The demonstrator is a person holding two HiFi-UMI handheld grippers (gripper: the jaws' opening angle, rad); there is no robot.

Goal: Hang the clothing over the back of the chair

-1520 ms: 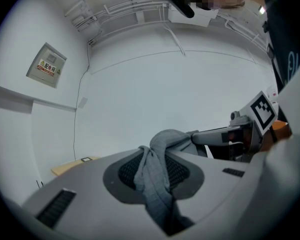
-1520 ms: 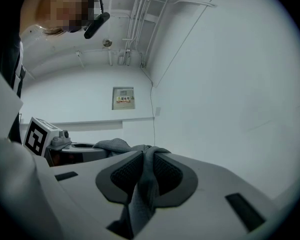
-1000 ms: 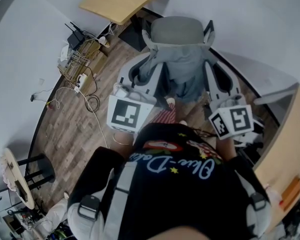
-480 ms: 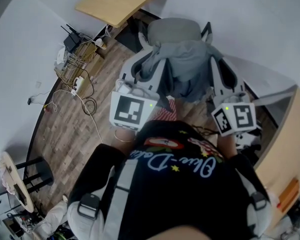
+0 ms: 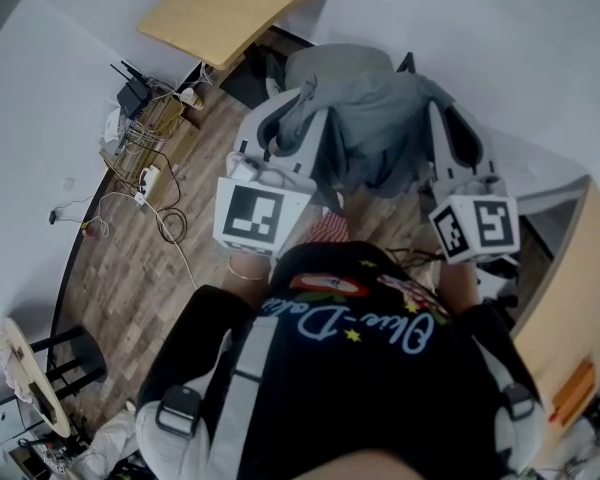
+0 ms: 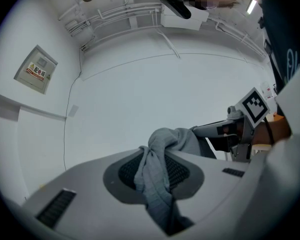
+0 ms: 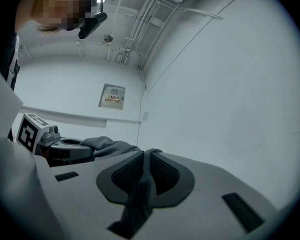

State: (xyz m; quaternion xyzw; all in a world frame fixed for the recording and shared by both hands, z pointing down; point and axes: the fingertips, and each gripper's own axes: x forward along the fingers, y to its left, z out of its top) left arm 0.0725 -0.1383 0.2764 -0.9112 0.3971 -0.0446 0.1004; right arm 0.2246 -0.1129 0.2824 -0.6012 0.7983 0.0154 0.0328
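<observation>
A grey garment (image 5: 385, 128) is stretched between my two grippers, in front of the grey chair (image 5: 332, 64), and its far edge overlaps the chair back. My left gripper (image 5: 283, 126) is shut on the garment's left end; in the left gripper view a bunched fold (image 6: 160, 159) runs down between the jaws (image 6: 162, 204). Shut on the right end is my right gripper (image 5: 448, 128), with a dark strip of the cloth (image 7: 146, 176) pinched between its jaws (image 7: 137, 204). Each gripper view shows the other gripper, the right (image 6: 225, 130) and the left (image 7: 65, 149).
A wooden desk (image 5: 235, 10) stands beyond the chair on its left. A wire rack with cables (image 5: 145, 133) lies on the wood floor at left, a stool (image 5: 55, 363) at bottom left. A wooden cabinet (image 5: 570, 288) flanks the right. White walls close in behind.
Both grippers have carried the garment away from the person toward the chair. The cloth now overlaps the chair back more than before.
</observation>
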